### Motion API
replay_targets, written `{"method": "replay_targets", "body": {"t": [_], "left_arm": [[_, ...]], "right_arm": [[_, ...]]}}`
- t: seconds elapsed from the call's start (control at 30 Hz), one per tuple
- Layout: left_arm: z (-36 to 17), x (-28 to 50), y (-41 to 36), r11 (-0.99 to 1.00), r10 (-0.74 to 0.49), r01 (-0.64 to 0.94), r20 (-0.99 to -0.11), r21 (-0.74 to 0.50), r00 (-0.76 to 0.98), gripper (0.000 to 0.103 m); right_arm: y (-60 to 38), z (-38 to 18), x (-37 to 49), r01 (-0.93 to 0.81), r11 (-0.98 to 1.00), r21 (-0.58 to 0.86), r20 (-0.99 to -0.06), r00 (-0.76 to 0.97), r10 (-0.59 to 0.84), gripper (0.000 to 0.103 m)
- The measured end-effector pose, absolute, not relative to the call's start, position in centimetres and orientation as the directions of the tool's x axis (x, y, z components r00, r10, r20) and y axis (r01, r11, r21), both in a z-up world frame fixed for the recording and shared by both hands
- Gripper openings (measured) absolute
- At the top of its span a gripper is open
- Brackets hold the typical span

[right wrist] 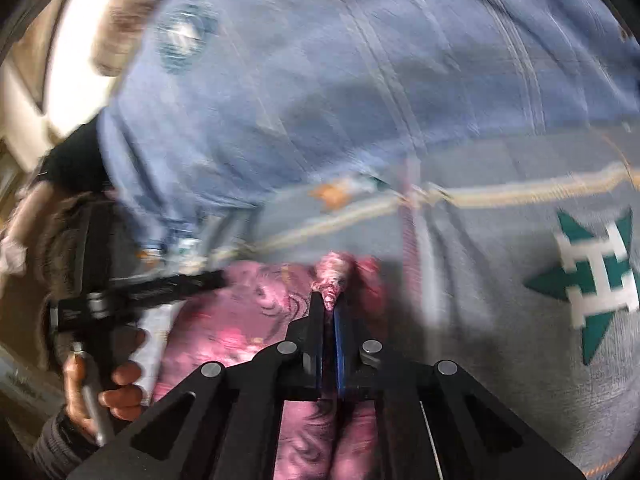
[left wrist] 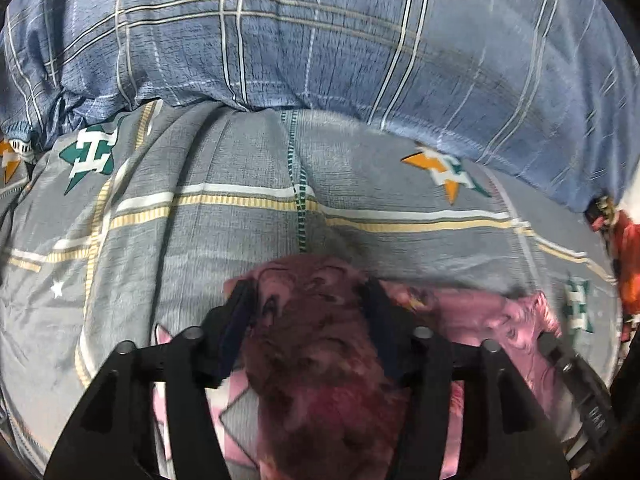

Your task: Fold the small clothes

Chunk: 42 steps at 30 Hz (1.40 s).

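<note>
Closest in, the left gripper (left wrist: 308,292) has its two fingers set apart, with a bunched fold of the pink patterned garment (left wrist: 320,344) filling the gap between them; whether the pads actually press the cloth I cannot tell. The right gripper (right wrist: 329,300) is pinched tight, its blue-lined pads clamping a twisted ridge of the same pink cloth (right wrist: 240,312) that pokes out past the tips. The garment lies low on the grey bedsheet (left wrist: 248,240) with its yellow and white stripes and green star prints. In the right wrist view a bare hand (right wrist: 108,396) grips the handle of the other gripper, just left of the pink cloth. Beyond, a blue plaid duvet (left wrist: 320,40) is heaped along the back, with something red (left wrist: 628,252) at the right edge.
</note>
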<state>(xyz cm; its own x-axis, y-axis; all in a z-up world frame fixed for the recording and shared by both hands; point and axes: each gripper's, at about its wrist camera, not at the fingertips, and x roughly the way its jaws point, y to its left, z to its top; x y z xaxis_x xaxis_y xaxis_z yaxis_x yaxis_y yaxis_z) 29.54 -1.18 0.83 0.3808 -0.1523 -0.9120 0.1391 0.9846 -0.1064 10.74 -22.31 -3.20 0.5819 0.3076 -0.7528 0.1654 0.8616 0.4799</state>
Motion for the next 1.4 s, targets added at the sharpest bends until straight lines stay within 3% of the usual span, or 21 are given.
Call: {"method": "replay_targets", "body": {"t": [0.13,0.23,0.33,0.4,0.43,0.53,0.6,0.67,0.77,0.83,1.13,1.27,1.4], "left_arm": [[2.8,28.3,-0.2,0.979,-0.166,0.174,-0.904,-0.105,0.393,0.058],[5.1,24.9,1.1,0.967,-0.200,0.229,-0.877,-0.107,0.436,0.058],[5.2,21.7,1.2,0.959,-0.199,0.275,-0.867,-0.075,0.458,0.064],[3.7,20.8,0.4,0.957,-0.163,0.289,-0.876,-0.028,0.454,0.065],[2.7,20.7,-0.1,0.958,-0.134,0.288,-0.885,0.000,0.446,0.066],[3.1,20.3,0.1,0.966,-0.110,0.259,-0.885,0.013,0.453,0.066],[4.5,18.6,0.7,0.966,-0.127,0.257,-0.876,-0.004,0.465,0.066],[5.5,15.8,1.4,0.962,-0.166,0.272,-0.855,-0.030,0.492,0.066],[3.8,12.5,1.1,0.956,-0.124,0.293,-0.855,0.034,0.503,0.071],[1.7,11.9,0.3,0.948,-0.096,0.311,-0.863,0.073,0.496,0.072],[3.3,7.2,0.1,0.933,-0.053,0.320,-0.821,0.162,0.568,0.074],[0.6,6.8,-0.2,0.936,-0.046,0.321,-0.854,0.145,0.518,0.076],[0.9,6.5,-0.3,0.932,-0.044,0.328,-0.848,0.156,0.528,0.077]], "right_arm": [[-22.4,-1.9,10.2,0.160,0.857,0.491,-0.744,0.588,0.317,0.010],[-23.1,0.1,8.3,0.093,0.785,0.613,-0.643,0.635,0.427,0.012],[-21.7,0.9,6.3,0.011,0.790,0.613,-0.608,0.645,0.463,0.021],[-20.3,-0.3,6.0,0.007,0.834,0.552,-0.670,0.599,0.439,0.021],[-19.4,-1.7,6.2,0.027,0.874,0.486,-0.739,0.547,0.394,0.016],[-18.5,-1.1,5.6,0.023,0.913,0.406,-0.761,0.561,0.325,0.012],[-18.3,0.5,4.5,0.022,0.910,0.415,-0.750,0.574,0.328,0.021],[-17.9,1.5,2.8,-0.035,0.899,0.437,-0.713,0.595,0.371,0.021],[-17.0,0.3,1.1,-0.058,0.921,0.386,-0.750,0.562,0.349,0.030],[-16.7,-1.8,1.0,-0.035,0.940,0.340,-0.801,0.513,0.309,0.030],[-17.0,-0.5,-2.5,0.003,0.951,0.308,-0.800,0.542,0.258,0.035],[-17.6,-1.7,-3.3,0.074,0.940,0.332,-0.815,0.525,0.246,0.050],[-17.4,-1.1,-3.0,0.079,0.947,0.310,-0.827,0.514,0.228,0.051]]}}
